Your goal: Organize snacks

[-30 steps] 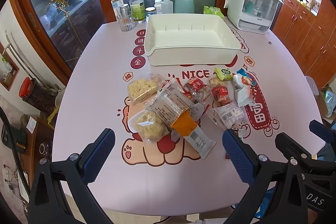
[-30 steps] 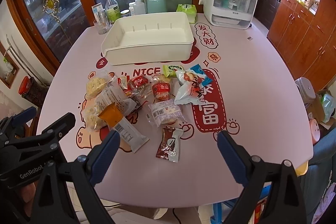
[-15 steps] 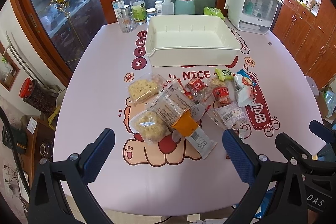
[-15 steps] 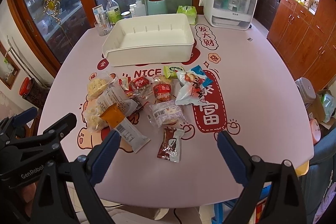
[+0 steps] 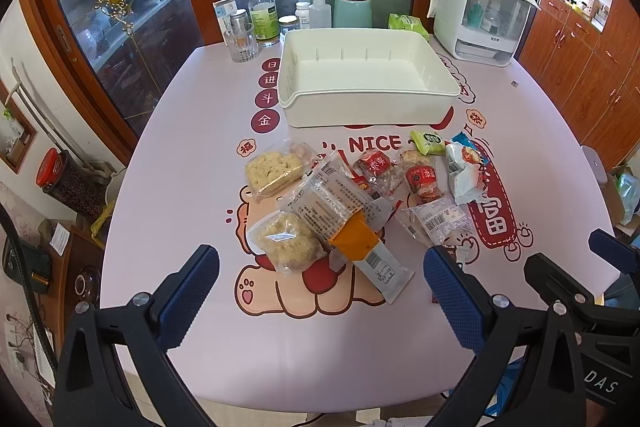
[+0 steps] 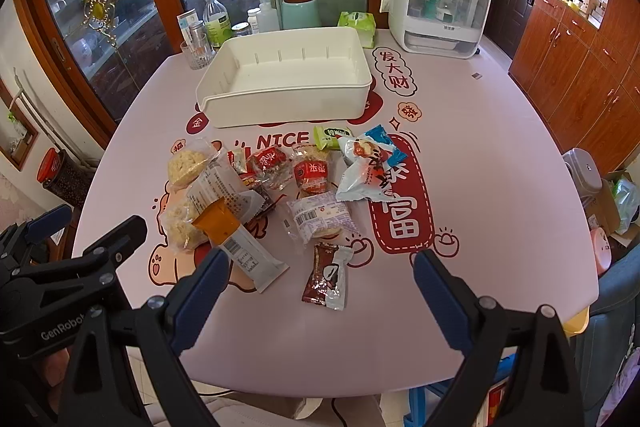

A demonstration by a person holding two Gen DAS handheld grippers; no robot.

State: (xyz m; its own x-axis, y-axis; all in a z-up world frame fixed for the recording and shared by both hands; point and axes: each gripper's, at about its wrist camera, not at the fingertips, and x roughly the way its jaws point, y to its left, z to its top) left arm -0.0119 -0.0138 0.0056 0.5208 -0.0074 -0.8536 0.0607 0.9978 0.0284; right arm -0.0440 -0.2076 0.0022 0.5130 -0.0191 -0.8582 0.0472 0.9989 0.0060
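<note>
Pink table [image 5: 168, 155] holds scattered snacks [image 5: 340, 203] at frame centre below an empty white bin [image 5: 368, 103]; left gripper [image 5: 320, 291] and right gripper [image 6: 320, 291] hover wide open, empty. Sorting seems unstarted; next, grasp a packet.

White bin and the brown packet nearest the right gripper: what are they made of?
The white bin looks like rigid moulded plastic with a matte finish: uniform colour, rounded rim, moulded ribs on the inside wall. The brown packet seems thin glossy plastic film or foil laminate: crinkled, with bright glints. Which of the two cannot be told.
</note>
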